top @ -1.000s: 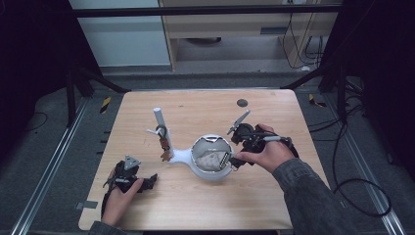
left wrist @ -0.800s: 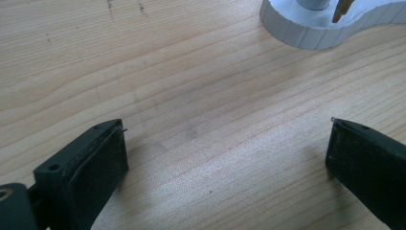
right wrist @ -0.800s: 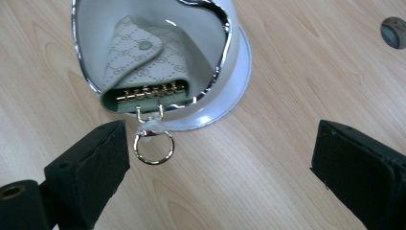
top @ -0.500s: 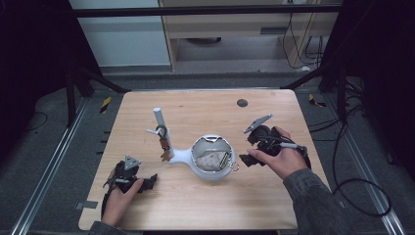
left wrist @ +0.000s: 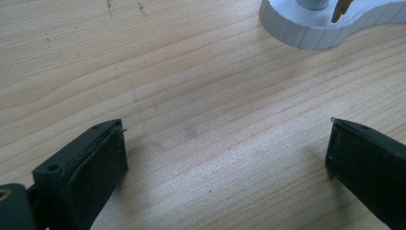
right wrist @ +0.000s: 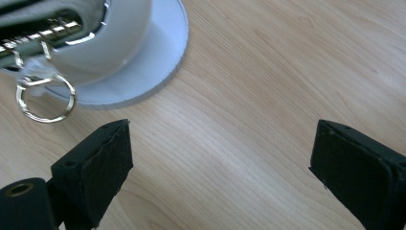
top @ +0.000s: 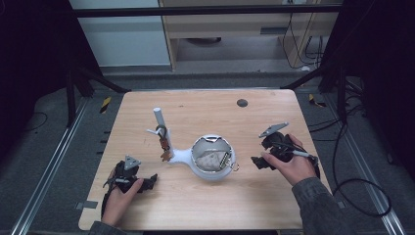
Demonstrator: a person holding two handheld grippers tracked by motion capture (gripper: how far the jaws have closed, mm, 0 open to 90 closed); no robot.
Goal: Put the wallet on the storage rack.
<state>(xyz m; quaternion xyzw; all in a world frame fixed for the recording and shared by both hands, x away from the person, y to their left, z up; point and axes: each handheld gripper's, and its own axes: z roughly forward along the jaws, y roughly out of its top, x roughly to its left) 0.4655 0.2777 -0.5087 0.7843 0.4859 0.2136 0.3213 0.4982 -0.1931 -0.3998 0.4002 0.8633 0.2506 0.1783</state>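
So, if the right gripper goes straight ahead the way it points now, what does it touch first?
Probably the thin metal key ring hanging over the edge of the white round bowl-shaped holder, just ahead of one open jaw of the right gripper. Between the jaws lies bare wooden table; depth is unclear.

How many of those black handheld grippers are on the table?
2. The left gripper is near the table's front left corner; the right gripper sits right of the white bowl.
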